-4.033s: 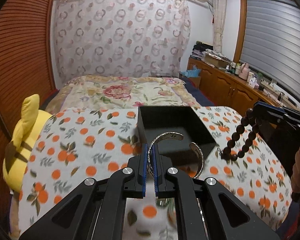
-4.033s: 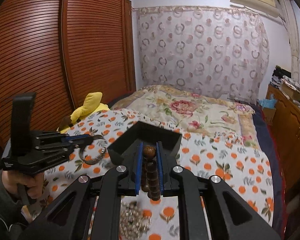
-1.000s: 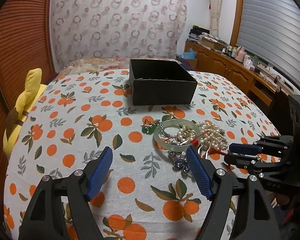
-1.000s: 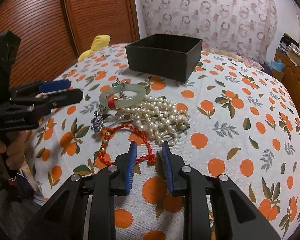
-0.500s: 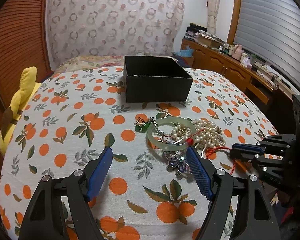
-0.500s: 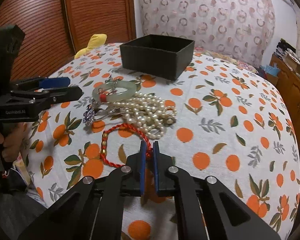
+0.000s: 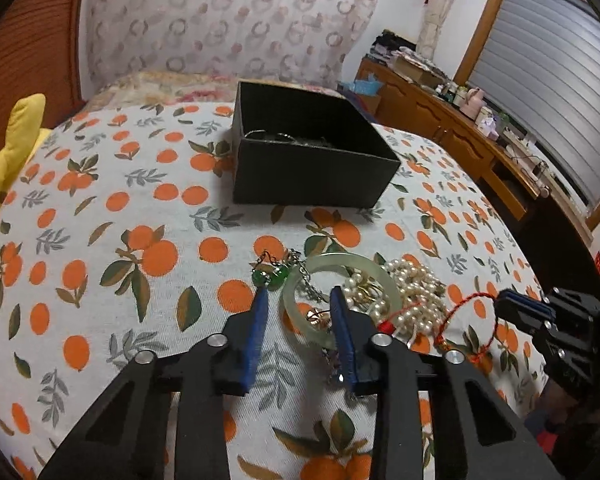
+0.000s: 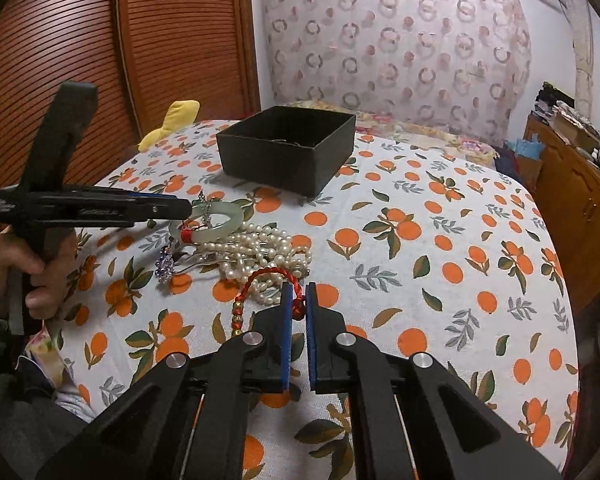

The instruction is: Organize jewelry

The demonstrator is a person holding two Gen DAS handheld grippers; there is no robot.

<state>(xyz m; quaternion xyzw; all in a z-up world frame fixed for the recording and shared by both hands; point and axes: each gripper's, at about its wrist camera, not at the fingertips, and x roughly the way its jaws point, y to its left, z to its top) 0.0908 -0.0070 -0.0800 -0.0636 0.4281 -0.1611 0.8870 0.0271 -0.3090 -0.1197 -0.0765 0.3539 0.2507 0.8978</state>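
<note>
A heap of jewelry lies on the orange-print cloth: a pale jade bangle [image 7: 340, 258], pearl strands [image 7: 416, 280], green bead earrings [image 7: 272, 276] and a purple crystal piece [image 8: 165, 264]. My left gripper [image 7: 299, 292] is closing with the bangle's near left rim between its blue pads, which stand clear of it. My right gripper [image 8: 299, 286] is shut on a red cord bracelet [image 8: 260, 276], whose loop and gold beads hang just above the cloth. The black box [image 7: 312, 176] stands open behind the heap with some metal pieces inside.
A yellow plush toy [image 7: 16, 136] sits at the table's left edge. A wooden cabinet [image 7: 440, 128] with clutter runs along the right wall. A hand [image 8: 32, 264] holds the left gripper's handle [image 8: 52, 160] at the left.
My left gripper came forward over the bangle and its jaws narrowed from wide open. My right gripper shut on the red cord bracelet and raised it off the cloth.
</note>
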